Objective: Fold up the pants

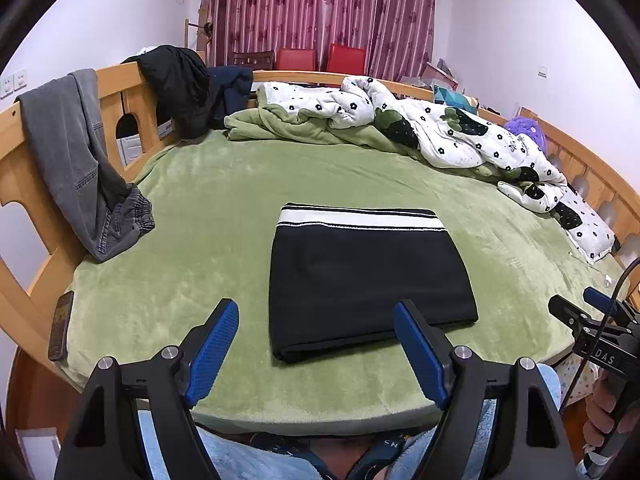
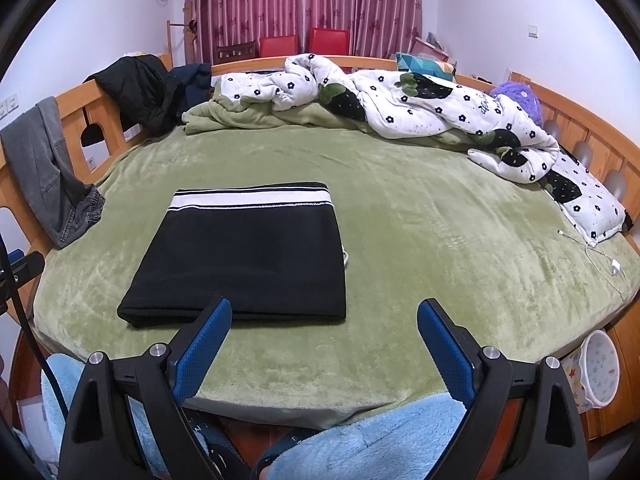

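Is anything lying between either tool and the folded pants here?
Nothing visible. Only bare green blanket lies between the open left tool, the open right tool and the pants.

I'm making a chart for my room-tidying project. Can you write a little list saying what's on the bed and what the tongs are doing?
pants: black pants with a white band, folded into a flat rectangle on the green blanket
left tongs: open, holding nothing, near the pants' front edge
right tongs: open, holding nothing, by the pants' front right corner
quilt: flowered quilt bunched up at the far side
jeans: grey jeans hanging over the wooden bed rail
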